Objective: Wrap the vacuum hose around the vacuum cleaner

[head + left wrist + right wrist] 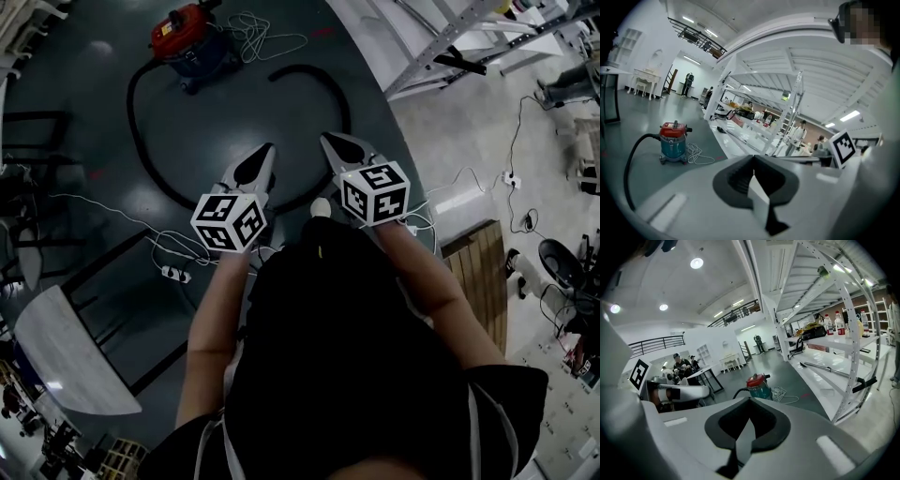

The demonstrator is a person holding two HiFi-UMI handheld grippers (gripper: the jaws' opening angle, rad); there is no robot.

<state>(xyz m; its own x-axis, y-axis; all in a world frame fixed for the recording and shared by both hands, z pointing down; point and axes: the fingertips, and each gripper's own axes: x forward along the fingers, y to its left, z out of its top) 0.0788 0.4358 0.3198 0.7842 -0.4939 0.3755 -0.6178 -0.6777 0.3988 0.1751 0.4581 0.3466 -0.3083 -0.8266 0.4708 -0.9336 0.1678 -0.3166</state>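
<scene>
Left gripper [270,148], right gripper [325,140] held pressed together, empty. Vacuum hose [132,117] seen sprawled on floor [234,108] beside vacuum cleaner [187,39]. Approach judged in hand; next, jaws to be opened, hose gripped.

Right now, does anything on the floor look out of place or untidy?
Yes. The hose sprawls in a wide open loop over the floor, reaching far from the vacuum instead of being wound round it. A white cord lies in a loose tangle beside the vacuum. Nothing looks spilled or broken.
</scene>
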